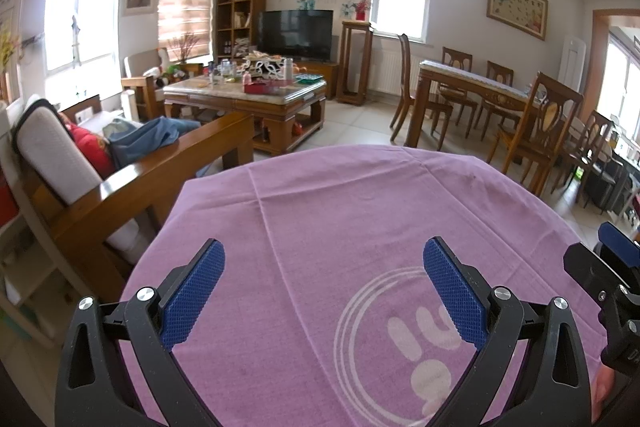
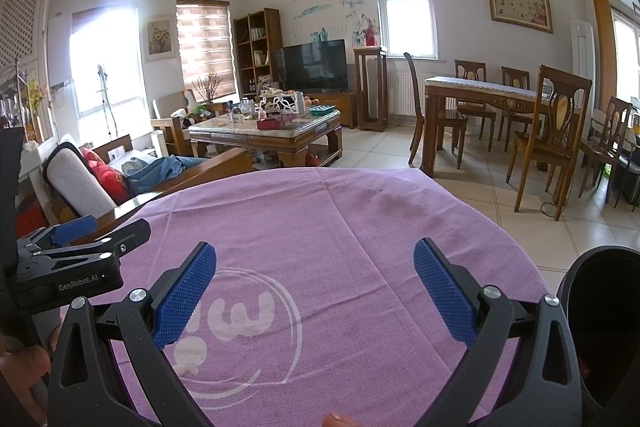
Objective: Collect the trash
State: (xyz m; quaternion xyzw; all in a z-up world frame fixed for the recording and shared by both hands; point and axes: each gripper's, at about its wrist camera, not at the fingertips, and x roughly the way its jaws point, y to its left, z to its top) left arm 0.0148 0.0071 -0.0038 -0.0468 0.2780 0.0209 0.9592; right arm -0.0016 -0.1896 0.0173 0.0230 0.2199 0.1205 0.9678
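Below both grippers lies a purple cloth with a white circular logo. Left gripper and right gripper: jaws spread wide, holding nothing. Black bin, at the right gripper's right, interior too dark to read. No trash can be made out on the cloth.
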